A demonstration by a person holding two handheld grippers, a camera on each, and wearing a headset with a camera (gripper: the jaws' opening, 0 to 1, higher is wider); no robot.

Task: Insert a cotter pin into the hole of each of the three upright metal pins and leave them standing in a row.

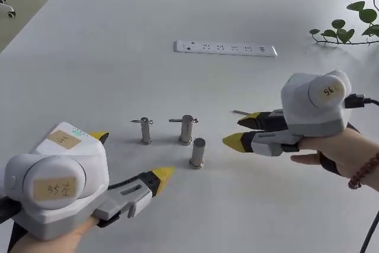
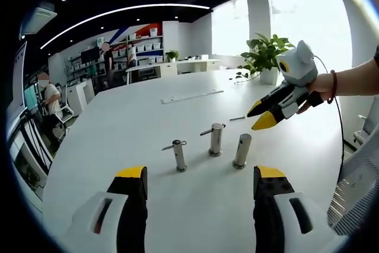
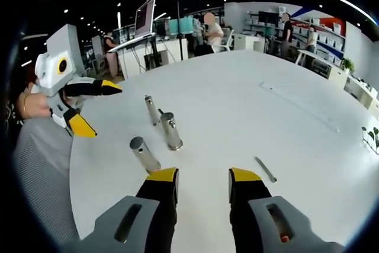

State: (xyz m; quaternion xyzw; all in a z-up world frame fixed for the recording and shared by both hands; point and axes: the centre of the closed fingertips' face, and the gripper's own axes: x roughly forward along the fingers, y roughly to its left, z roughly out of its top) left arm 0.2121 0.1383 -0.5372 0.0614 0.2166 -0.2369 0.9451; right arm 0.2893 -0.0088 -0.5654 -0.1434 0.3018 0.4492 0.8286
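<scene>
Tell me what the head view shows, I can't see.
Three metal pins stand on a table: the left pin and middle pin hold cotter pins, the nearest pin none. The open left gripper and right gripper flank them, a loose cotter pin by the right.

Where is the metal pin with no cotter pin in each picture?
Head view: bare pin, centre, slightly below the middle.
Left gripper view: right of centre, above the right jaw.
Right gripper view: left of centre, above the left jaw.
Shared landmark: white power strip behind it.
</scene>
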